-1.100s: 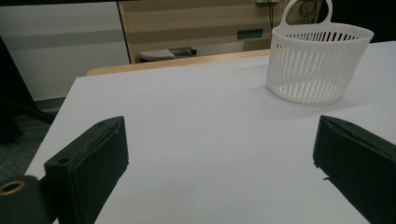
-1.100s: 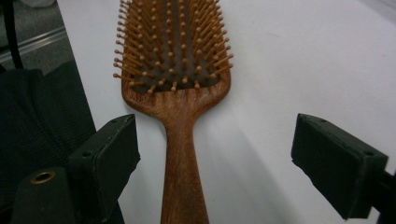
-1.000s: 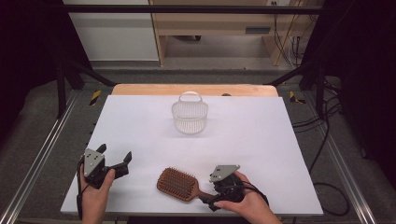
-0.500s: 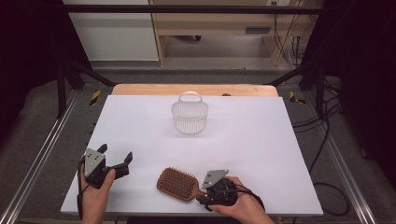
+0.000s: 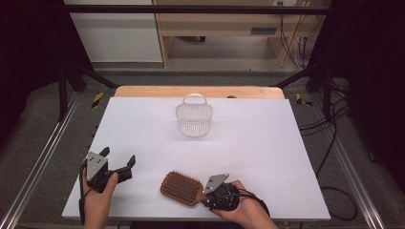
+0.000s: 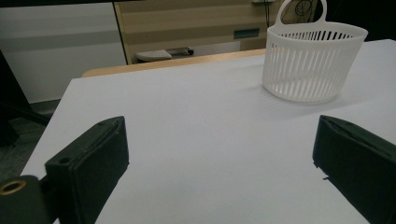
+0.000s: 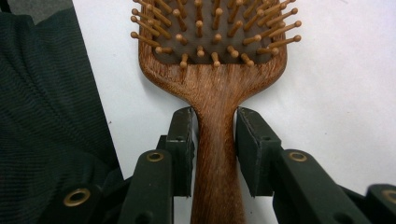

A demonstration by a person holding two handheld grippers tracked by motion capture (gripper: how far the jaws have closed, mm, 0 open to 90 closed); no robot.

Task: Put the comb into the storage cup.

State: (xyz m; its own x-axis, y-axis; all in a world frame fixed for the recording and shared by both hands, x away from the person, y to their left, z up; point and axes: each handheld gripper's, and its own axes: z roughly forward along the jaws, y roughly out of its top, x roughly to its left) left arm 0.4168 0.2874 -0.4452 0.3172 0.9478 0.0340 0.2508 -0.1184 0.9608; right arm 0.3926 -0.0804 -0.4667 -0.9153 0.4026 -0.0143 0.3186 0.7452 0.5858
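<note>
A brown wooden hairbrush (image 5: 180, 187) lies bristles up near the table's front edge. My right gripper (image 5: 206, 197) comes at it from the right and is shut on its handle. In the right gripper view the two black pads (image 7: 183, 140) press on either side of the handle of the hairbrush (image 7: 215, 70); the jaws have just been closing onto it. My left gripper (image 5: 118, 157) rests in a hand at the front left, open, with nothing between its jaws (image 6: 219, 135). A white slatted basket (image 5: 194, 119) stands upright at the back middle of the table.
The white tabletop (image 5: 267, 143) lies bare between the basket (image 6: 310, 65) and the brush. Its front edge runs just under both hands. A dark cloth (image 7: 46, 116) shows beside the table edge in the right gripper view. Metal rails and cables flank the table.
My right gripper has shifted slightly left along the brush handle and its jaws have closed on it. The left gripper, brush and basket have stayed put.
</note>
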